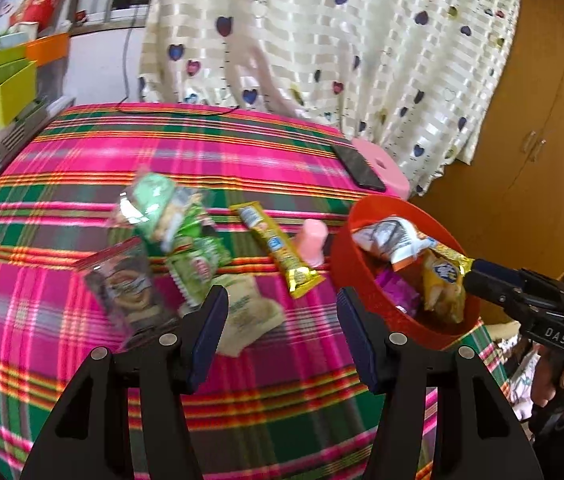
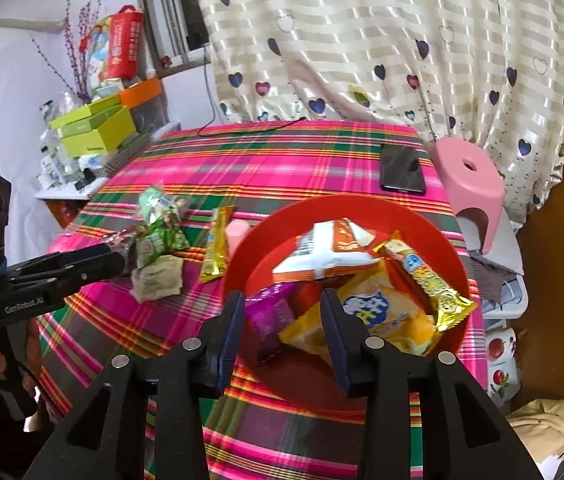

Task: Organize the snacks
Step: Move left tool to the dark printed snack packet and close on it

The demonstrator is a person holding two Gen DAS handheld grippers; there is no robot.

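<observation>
A red bowl (image 2: 457,264) on the plaid table holds several snack packets: a white-orange one (image 2: 329,252), a yellow bag (image 2: 381,312), a gold bar (image 2: 425,276) and a purple one (image 2: 270,312). My right gripper (image 2: 282,316) is open and empty just above the bowl's near rim; it also shows in the left wrist view (image 1: 481,276). My left gripper (image 1: 282,316) is open and empty over the cloth near loose snacks: green packets (image 1: 186,232), a brown packet (image 1: 126,284), a beige packet (image 1: 246,316), a yellow bar (image 1: 278,252) and a pink tube (image 1: 313,240).
A black phone (image 2: 401,168) lies at the table's far right edge, beside a pink stool (image 2: 473,184). Green boxes (image 2: 98,128) and clutter stand on a shelf at the left. A heart-print curtain (image 2: 361,40) hangs behind the table.
</observation>
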